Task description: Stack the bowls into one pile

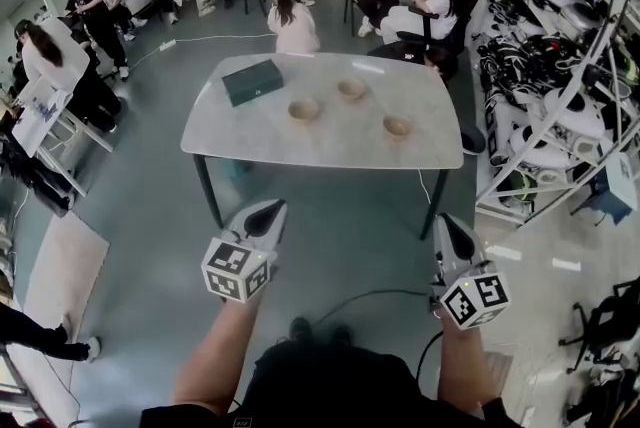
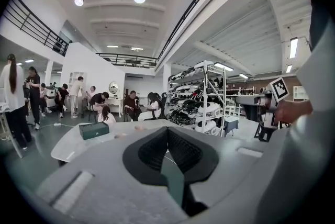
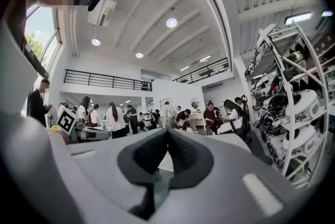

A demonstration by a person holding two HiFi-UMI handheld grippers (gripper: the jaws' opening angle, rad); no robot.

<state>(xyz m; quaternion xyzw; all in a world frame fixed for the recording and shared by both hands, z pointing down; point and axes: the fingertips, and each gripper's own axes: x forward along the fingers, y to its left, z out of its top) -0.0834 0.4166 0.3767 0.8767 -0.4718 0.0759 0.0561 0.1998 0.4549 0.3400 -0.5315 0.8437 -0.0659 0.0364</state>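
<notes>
"What are the two grabbers doing?"

"The left grey gripper (image 1: 270, 207) is squeezed all the way shut and holds nothing. The right grey gripper (image 1: 446, 220) is the same. Both hang in the air, well apart from the pale stone-look table (image 1: 300, 156)."

"Where are the bowls?"

"Three small tan round bowls (image 1: 304, 109) (image 1: 352, 88) (image 1: 398, 126) sit apart from each other on the table, near a dark green flat box (image 1: 252, 81)."
</notes>
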